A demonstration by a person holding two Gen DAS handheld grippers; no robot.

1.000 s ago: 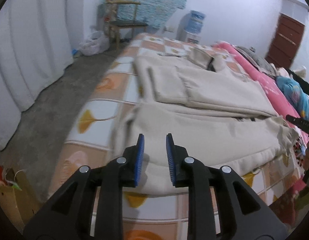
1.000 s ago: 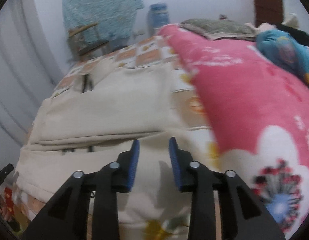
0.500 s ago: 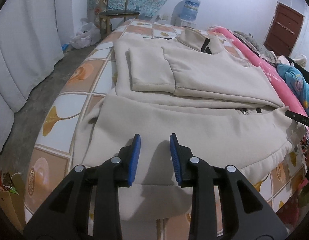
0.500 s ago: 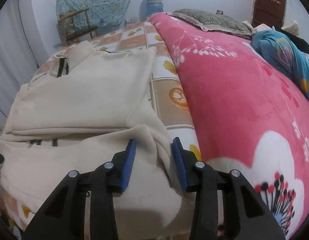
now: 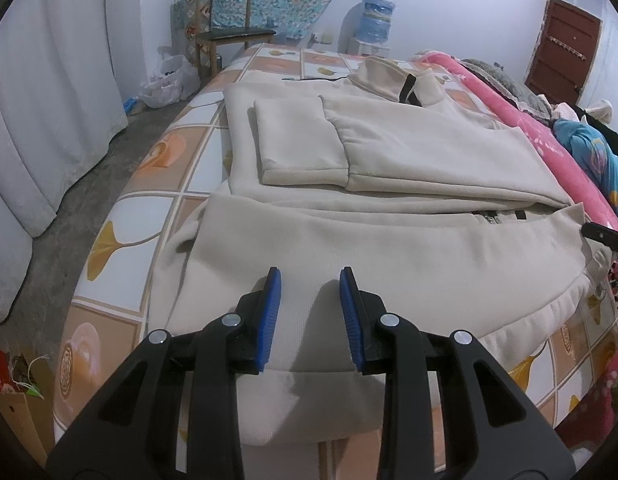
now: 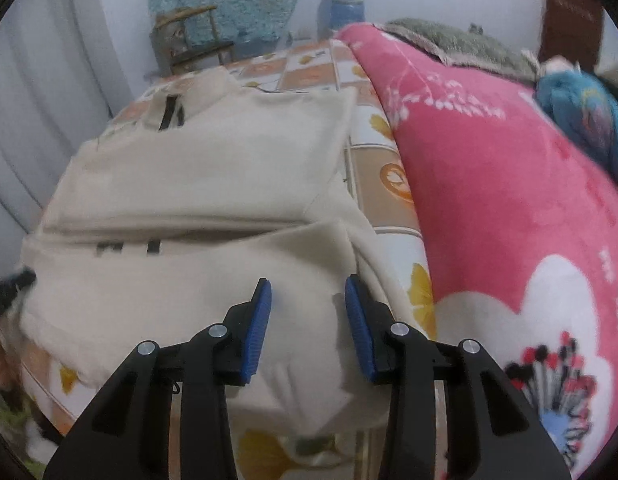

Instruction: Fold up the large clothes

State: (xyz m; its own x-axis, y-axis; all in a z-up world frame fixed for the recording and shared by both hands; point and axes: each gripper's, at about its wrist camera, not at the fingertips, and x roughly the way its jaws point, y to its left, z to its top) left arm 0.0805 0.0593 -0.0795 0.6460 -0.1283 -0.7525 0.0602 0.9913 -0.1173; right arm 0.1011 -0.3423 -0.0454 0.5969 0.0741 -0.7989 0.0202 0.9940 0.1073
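Both jaws lower, slightly wider | cream jacket (image 5: 389, 248) unheld

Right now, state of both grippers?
Left gripper: open, over the cream fleece jacket, holding nothing.
Right gripper: open, over the same jacket, holding nothing.

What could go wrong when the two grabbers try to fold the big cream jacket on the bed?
1. The cream fleece jacket hangs over the bed's near edge, so a weak pinch by the open left gripper or right gripper might let it slide off.
2. The folded sleeve lies loose on top and could flop open.
3. The pink flowered blanket sits close and might get caught.
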